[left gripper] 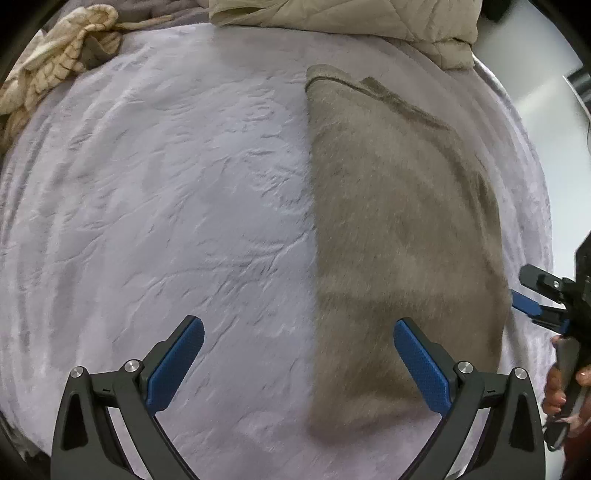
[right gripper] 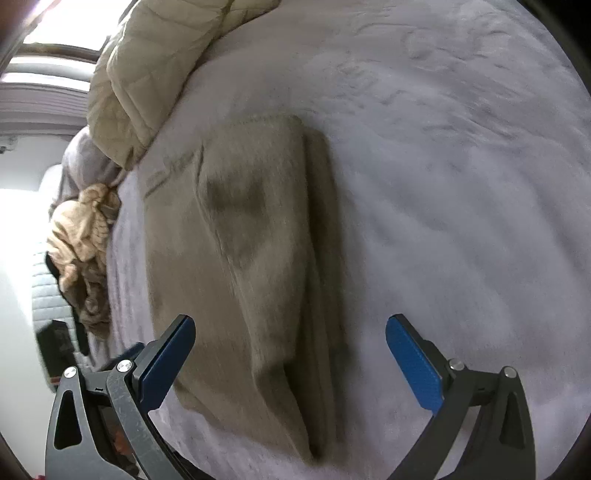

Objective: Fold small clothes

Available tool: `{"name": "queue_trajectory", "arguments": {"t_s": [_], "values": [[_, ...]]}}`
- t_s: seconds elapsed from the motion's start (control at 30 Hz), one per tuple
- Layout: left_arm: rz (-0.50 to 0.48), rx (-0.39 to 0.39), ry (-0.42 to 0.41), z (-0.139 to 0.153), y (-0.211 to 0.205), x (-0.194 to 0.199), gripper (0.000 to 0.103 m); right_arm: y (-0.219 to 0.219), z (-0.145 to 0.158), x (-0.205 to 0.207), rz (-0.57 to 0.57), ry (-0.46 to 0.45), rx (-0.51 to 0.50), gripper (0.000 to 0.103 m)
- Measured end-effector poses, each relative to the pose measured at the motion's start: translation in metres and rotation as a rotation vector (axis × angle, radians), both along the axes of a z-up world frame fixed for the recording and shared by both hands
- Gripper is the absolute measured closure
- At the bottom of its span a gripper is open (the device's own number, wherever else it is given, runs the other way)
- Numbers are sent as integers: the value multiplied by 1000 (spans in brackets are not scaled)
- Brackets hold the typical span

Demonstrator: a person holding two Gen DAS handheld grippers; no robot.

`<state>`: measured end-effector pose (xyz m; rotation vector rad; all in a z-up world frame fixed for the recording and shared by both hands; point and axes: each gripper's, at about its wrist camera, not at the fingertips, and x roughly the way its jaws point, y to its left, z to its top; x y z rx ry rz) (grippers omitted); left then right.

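Observation:
An olive-brown fuzzy garment [left gripper: 399,229] lies folded in a long strip on the pale lilac blanket [left gripper: 166,192]. My left gripper [left gripper: 298,363] hovers open above its near left edge, one finger over blanket, the other over cloth. In the right wrist view the same garment [right gripper: 251,258] shows its layered fold edge on the right side. My right gripper [right gripper: 290,360] stands open over the garment's near end, holding nothing. At the right rim of the left wrist view, the right gripper [left gripper: 532,302] appears beside the garment, held by a hand [left gripper: 557,387].
A beige quilted jacket [left gripper: 351,18] lies at the far edge of the blanket. A crumpled cream patterned cloth [left gripper: 55,62] sits at the far left corner; this cloth [right gripper: 83,236] also appears in the right wrist view. Blanket [right gripper: 461,184] spreads beside the garment.

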<state>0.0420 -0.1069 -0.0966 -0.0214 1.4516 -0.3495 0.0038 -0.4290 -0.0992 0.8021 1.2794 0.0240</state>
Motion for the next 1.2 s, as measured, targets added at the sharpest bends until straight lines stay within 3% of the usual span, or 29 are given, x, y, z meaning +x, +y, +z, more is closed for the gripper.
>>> {"name": "queue_trajectory", "arguments": {"t_s": [0.13,0.4,0.63,0.83,1.0,1.03,1.07,1.1,1.2], "values": [[-1,-89,33,-12,-8,15,0,-6,-14,21,17,-26,59,0],[-28,-175,62,-33,-30,28,0,-14,-33,40,46,-49,131,0],[-26,-257,73,-37,-50,34,0,-2,-37,65,147,-94,213,0],[-93,-252,51,-47,-76,38,0,3,-45,81,190,-166,315,0],[-102,-267,57,-54,-68,37,0,-1,-51,76,168,-168,334,2],[-102,-269,60,-54,-61,35,0,-1,-51,77,159,-154,324,5],[-101,-269,62,-54,-60,35,0,-1,-52,77,150,-126,302,16],[-103,-273,63,-54,-61,36,2,-1,-53,78,145,-94,273,42],[-104,-278,36,-47,-51,30,21,-1,-55,77,129,-80,265,64]]}}
